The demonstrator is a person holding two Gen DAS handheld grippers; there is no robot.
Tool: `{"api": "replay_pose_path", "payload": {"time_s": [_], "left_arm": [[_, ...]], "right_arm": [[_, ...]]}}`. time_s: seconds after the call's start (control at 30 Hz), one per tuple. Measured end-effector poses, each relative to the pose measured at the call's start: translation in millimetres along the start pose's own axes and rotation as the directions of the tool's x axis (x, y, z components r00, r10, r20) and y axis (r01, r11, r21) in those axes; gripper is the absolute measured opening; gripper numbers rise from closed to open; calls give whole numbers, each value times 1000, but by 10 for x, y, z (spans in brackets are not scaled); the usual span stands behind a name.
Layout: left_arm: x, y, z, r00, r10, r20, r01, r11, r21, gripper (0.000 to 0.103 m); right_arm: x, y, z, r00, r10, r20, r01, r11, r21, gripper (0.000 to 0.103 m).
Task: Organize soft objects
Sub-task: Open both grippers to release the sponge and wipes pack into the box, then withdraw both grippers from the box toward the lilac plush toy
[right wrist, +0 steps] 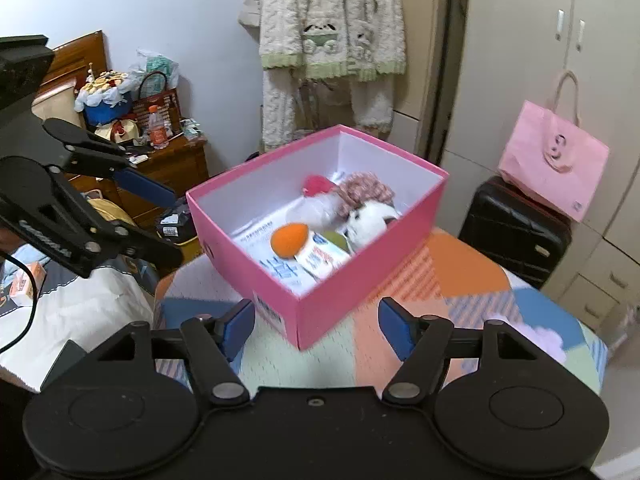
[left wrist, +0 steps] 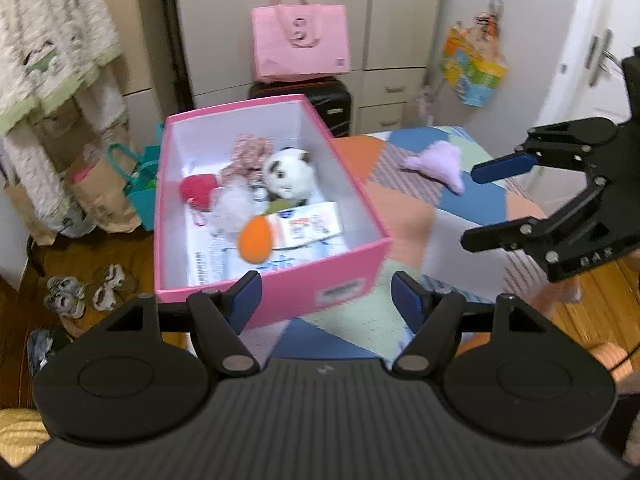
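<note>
A pink box [left wrist: 304,280] [right wrist: 332,300] stands on a patchwork-covered table [left wrist: 360,320] [right wrist: 460,280]. Inside lie an orange soft ball [left wrist: 256,240] [right wrist: 289,239], a white-and-black plush [left wrist: 289,174] [right wrist: 370,218], a red soft toy [left wrist: 197,190] [right wrist: 316,184], a pink knitted piece [left wrist: 250,152] [right wrist: 366,190], a white fluffy toy [left wrist: 234,204] and tissue packs [left wrist: 310,226] [right wrist: 320,258]. A purple soft toy [left wrist: 438,160] [right wrist: 544,338] lies on the cloth outside the box. My left gripper [left wrist: 326,298] [right wrist: 164,222] is open and empty before the box. My right gripper [right wrist: 316,326] [left wrist: 468,206] is open and empty too.
A pink tote bag [left wrist: 300,40] [right wrist: 554,164] sits on a black suitcase [left wrist: 332,104] [right wrist: 512,228] behind the table. Paper and teal bags [left wrist: 120,184] and shoes [left wrist: 80,288] are on the wooden floor at left. A cluttered wooden nightstand [right wrist: 172,160] stands beyond the box.
</note>
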State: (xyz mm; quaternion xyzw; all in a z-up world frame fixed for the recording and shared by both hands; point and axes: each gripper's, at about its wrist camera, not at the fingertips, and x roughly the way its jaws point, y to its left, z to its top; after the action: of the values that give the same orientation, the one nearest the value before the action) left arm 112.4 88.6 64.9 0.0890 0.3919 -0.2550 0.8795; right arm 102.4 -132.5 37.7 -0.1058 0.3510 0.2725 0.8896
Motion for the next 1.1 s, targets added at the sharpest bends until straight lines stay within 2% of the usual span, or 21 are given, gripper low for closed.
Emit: {"api": "replay_pose_path", "payload": {"time_s": [0.13,0.27,0.53,0.7,0.87,1.1], "left_arm": [[-18,-217,-19,1000,-17,-7,17,999,45,72],[52,-425,-7,999,-36,-11,37,996,86,72],[340,-849,54,990,-135,-45,140,980,140,72],[585,-1024,173,983,-177,-53,183,975,124,72],[842,-1173,336,979,-205,-12,205,973,105,72],[1386,-1254,537,970,-243,30,244,970,-10,72]], "right_arm": [[-173,-33,-193,999,-37,5,37,999,8,75],[-310,-114,-374,997,-70,15,70,997,29,84],[-480,-391,-736,993,-118,30,115,990,78,85],[-438,-612,-924,984,-173,35,171,983,67,85],[-328,-901,-1071,981,-185,64,182,982,50,90],[7,-1341,-1221,974,-194,122,192,981,25,91]]}}
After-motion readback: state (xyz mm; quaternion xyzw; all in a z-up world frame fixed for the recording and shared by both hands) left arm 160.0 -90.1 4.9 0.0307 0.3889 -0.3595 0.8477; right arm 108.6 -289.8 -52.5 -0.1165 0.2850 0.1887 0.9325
